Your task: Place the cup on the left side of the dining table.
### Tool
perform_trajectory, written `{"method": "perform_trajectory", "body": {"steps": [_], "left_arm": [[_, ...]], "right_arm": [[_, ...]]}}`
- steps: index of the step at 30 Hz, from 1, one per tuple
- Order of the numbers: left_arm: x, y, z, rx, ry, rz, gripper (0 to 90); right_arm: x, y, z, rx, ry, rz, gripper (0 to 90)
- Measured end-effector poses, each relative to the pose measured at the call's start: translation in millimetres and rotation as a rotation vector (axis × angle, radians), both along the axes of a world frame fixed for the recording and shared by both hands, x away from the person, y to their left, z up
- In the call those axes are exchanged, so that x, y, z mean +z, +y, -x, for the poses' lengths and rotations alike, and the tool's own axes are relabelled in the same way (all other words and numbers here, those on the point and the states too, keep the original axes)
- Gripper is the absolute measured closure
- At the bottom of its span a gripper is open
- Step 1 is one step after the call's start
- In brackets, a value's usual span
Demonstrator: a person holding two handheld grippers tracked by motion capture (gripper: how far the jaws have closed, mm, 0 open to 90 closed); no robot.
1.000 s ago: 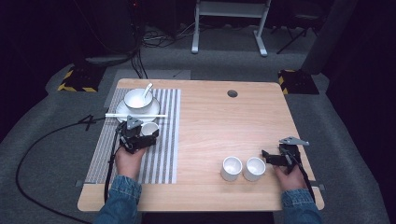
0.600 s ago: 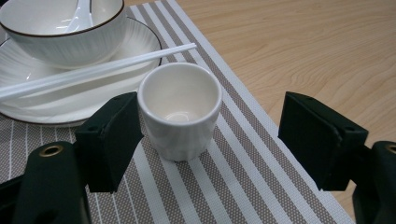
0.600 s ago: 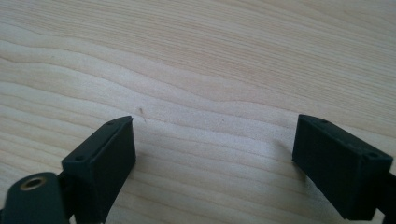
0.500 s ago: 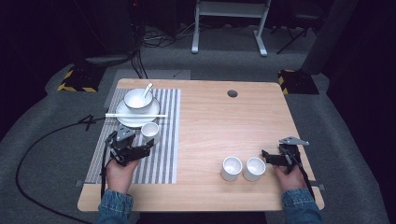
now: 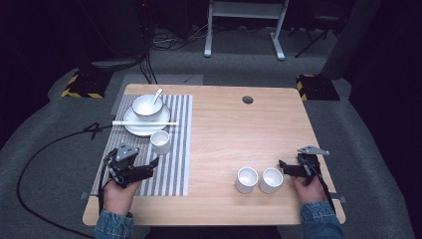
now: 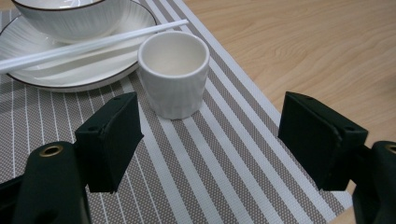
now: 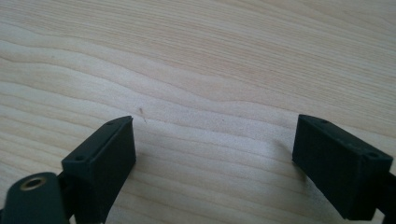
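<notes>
On the light wooden table [image 5: 229, 124] a grey-and-white striped placemat [image 5: 174, 164] lies at the left. At its far end sits a white ribbed plate [image 5: 135, 128] carrying a white bowl with a spoon [image 5: 147, 104]; a pair of white chopsticks [image 5: 144, 122] lies across the plate. A small white ribbed cup [image 6: 173, 72] stands on the mat, just beside the plate's near edge. The left gripper [image 6: 210, 135] hovers over the mat near that cup, jaws spread wide — nothing between them. At the near right, two more small white cups [image 5: 259, 179] stand touching. The right gripper [image 7: 215, 163] sits just right of them, jaws likewise wide apart and empty — bare wood below.
</notes>
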State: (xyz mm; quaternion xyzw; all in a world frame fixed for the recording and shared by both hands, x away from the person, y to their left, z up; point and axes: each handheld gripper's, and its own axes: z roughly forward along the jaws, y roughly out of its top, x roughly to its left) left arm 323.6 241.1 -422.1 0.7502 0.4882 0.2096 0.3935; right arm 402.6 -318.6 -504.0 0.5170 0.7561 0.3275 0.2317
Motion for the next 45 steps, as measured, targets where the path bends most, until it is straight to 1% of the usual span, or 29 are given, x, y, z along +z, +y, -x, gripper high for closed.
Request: {"method": "perform_trajectory", "body": {"steps": [4,10,12,13,14,15,16,19,21,22,25,27,30,31,34,39,40,42,44,45], "left_arm": [[-1.3,2.3,4.6,-0.018,0.017,-0.017,21.5],[-7.5,6.5,10.0,-0.036,0.064,-0.036,21.5],[-11.8,8.6,12.3,-0.045,0.088,-0.058,21.4],[-16.0,10.0,14.2,-0.044,0.103,-0.08,21.2],[-18.1,11.3,14.9,-0.049,0.119,-0.088,21.1],[-18.1,11.3,14.9,-0.049,0.119,-0.088,21.1],[-20.2,12.3,15.8,-0.052,0.131,-0.09,21.1],[-25.9,15.5,19.2,-0.054,0.147,-0.1,21.1],[-29.3,16.1,21.5,-0.058,0.153,-0.103,21.0],[-32.0,16.5,23.4,-0.057,0.157,-0.113,20.9],[-35.1,17.7,25.5,-0.06,0.16,-0.118,20.7],[-38.8,18.6,27.4,-0.049,0.161,-0.109,20.2],[-44.1,18.7,29.9,-0.04,0.162,-0.12,19.9],[-46.4,18.6,30.6,-0.035,0.164,-0.116,19.8],[-52.2,21.1,31.9,-0.037,0.172,-0.111,19.7],[-59.5,23.1,33.5,-0.006,0.165,-0.109,18.7],[-61.7,23.2,33.7,-0.001,0.167,-0.113,18.6],[-67.2,23.0,33.5,0.017,0.175,-0.136,18.1],[-75.6,21.9,33.3,0.056,0.175,-0.156,16.3],[-75.6,21.9,33.3,0.056,0.175,-0.156,14.9]], "right_arm": [[0.0,0.0,0.0,0.0,0.0,0.0,13.1],[0.0,0.0,0.2,0.0,0.0,0.001,13.2],[0.0,0.0,0.2,0.0,0.0,0.001,13.2],[0.0,0.0,0.2,0.0,0.0,0.0,13.1],[0.0,0.0,0.2,0.0,0.0,0.0,13.2],[0.0,0.0,0.2,0.0,0.0,0.001,13.2],[0.0,0.0,0.2,0.0,0.0,0.001,13.2],[0.0,0.0,0.2,0.0,0.0,0.001,13.1],[0.0,0.0,0.2,0.0,0.0,0.001,13.2],[0.0,0.0,0.2,0.0,0.0,0.001,13.2],[0.0,0.0,0.2,-0.001,0.0,0.0,13.2],[0.0,0.1,0.2,-0.001,0.0,0.0,13.1],[0.0,0.0,0.2,0.0,0.0,0.0,13.1],[0.0,0.0,0.2,0.0,0.0,0.0,13.2],[0.0,0.0,0.1,0.0,0.0,0.001,13.1],[0.0,0.0,0.2,0.0,0.0,0.001,13.1],[0.0,0.0,0.2,0.0,0.0,0.0,13.1],[0.0,0.0,0.2,0.0,0.0,0.0,13.2],[0.0,0.0,0.2,0.0,0.0,0.001,13.2],[0.0,0.0,0.2,0.0,0.0,0.001,13.2]]}}
